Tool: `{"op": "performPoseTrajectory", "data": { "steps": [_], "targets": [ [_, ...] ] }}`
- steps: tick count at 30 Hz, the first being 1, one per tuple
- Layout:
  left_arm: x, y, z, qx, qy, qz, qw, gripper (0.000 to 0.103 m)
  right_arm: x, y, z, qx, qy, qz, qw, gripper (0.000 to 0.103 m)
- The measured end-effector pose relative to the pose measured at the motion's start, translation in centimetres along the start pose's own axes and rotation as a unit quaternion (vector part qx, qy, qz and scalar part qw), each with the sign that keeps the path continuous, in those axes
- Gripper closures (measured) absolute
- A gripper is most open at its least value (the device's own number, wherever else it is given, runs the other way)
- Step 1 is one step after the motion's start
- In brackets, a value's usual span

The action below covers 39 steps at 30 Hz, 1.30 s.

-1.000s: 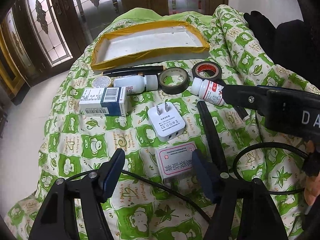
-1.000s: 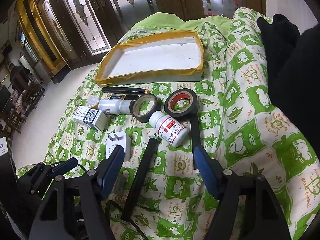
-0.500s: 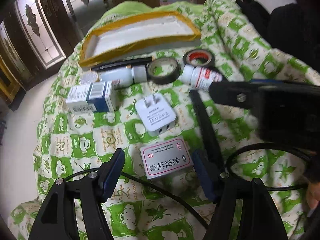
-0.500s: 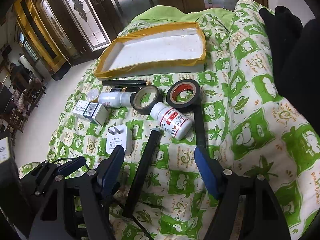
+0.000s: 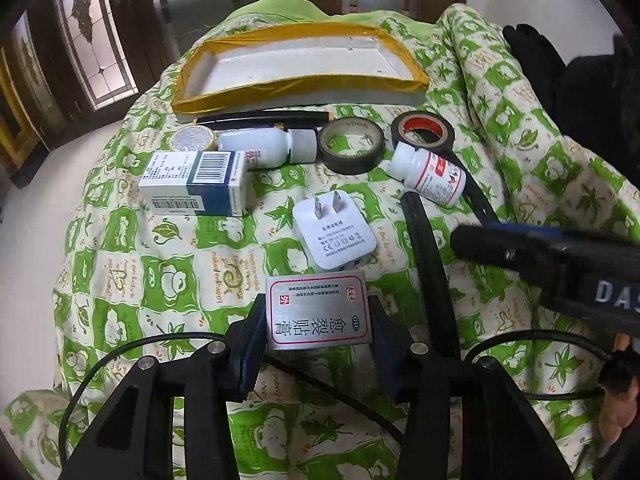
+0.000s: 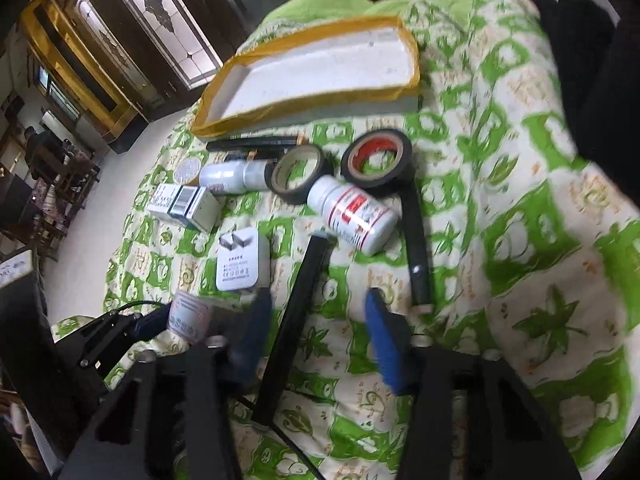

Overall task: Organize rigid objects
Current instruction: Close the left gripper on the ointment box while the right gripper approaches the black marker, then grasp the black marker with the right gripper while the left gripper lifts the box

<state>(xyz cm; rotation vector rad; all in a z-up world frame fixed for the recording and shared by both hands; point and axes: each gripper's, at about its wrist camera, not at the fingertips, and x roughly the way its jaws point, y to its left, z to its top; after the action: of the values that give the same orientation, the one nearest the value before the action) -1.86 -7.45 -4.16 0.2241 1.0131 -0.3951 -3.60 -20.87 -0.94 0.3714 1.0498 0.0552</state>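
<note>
My left gripper (image 5: pixel 318 326) is shut on a flat silver tin with red-framed Chinese lettering (image 5: pixel 318 312), held just above the green patterned cloth; the tin also shows in the right wrist view (image 6: pixel 188 316). My right gripper (image 6: pixel 318 320) is open, its blue pads astride a long black bar (image 6: pixel 296 312). A white charger plug (image 5: pixel 334 236), a white pill bottle with red label (image 5: pixel 430 178), a second white bottle (image 5: pixel 264 148), a blue-white box (image 5: pixel 196 182) and two tape rolls (image 5: pixel 352 150) (image 5: pixel 422 132) lie on the cloth.
A white foam tray with yellow taped rim (image 5: pixel 296 88) stands at the back of the cloth. Black sticks (image 5: pixel 264 118) lie before it, with a round silver lid (image 5: pixel 192 140). A black cable (image 5: pixel 132 348) runs near the left gripper. Dark clothing (image 6: pixel 600 60) is at right.
My left gripper has closed on the silver tin and lifted it a little. My right gripper has narrowed and moved forward over the black bar.
</note>
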Motion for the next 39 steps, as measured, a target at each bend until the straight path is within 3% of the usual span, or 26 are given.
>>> {"op": "performPoseTrajectory", "data": {
  "steps": [10,19,28,33,39],
  "targets": [
    [0.6,0.2,0.3,0.004,0.004,0.009,0.9999,0.053,2.9,-0.1,-0.4,0.032,0.059,0.055,0.996,0.087],
    [1.1,0.4,0.4,0.007,0.006,0.032,0.9995,0.053,5.4,1.1,-0.8,0.032,0.122,0.092,0.988,0.087],
    [0.5,0.9,0.3,0.002,-0.01,0.044,0.999,0.053,2.6,2.5,-0.1,0.003,0.061,0.085,0.995,0.089],
    [-0.6,0.7,0.0,0.001,-0.033,0.048,0.9983,0.053,2.5,1.3,0.2,0.024,0.053,0.098,0.994,0.089],
    [-2.1,0.7,0.1,-0.004,-0.057,0.047,0.9973,0.053,0.4,1.3,0.3,0.006,0.03,0.106,0.994,0.089]
  ]
}}
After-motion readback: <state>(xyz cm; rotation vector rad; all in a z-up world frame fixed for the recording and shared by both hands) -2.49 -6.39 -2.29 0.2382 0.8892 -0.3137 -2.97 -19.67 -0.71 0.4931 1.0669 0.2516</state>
